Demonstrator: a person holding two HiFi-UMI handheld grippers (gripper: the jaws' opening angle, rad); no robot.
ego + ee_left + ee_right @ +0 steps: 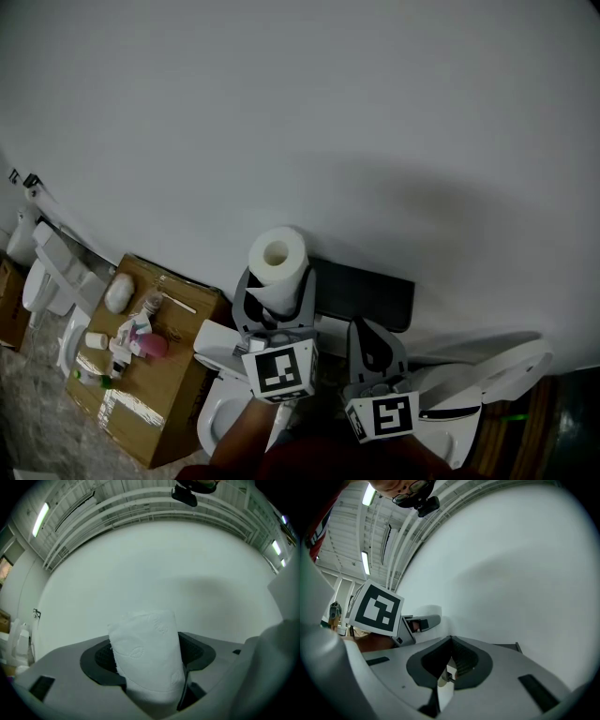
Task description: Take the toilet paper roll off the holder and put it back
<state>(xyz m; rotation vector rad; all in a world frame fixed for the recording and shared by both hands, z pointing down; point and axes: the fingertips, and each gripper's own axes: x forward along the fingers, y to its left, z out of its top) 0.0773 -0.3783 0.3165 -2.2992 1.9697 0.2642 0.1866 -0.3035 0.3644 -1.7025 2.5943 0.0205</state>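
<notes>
Clamping embossed cylindrical toilet paper roll [146, 653]: left tongs [275, 292].

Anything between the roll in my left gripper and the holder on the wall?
No object lies between the toilet paper roll in the left gripper and the dark holder beside it. The shut right gripper sits at the holder's lower edge and might crowd it.

left gripper [277, 298]: held forward, jaws clamped on upright roll [278, 255] | right gripper [373, 345]: just beside the left, slightly lower, jaws closed together, nothing between them
</notes>
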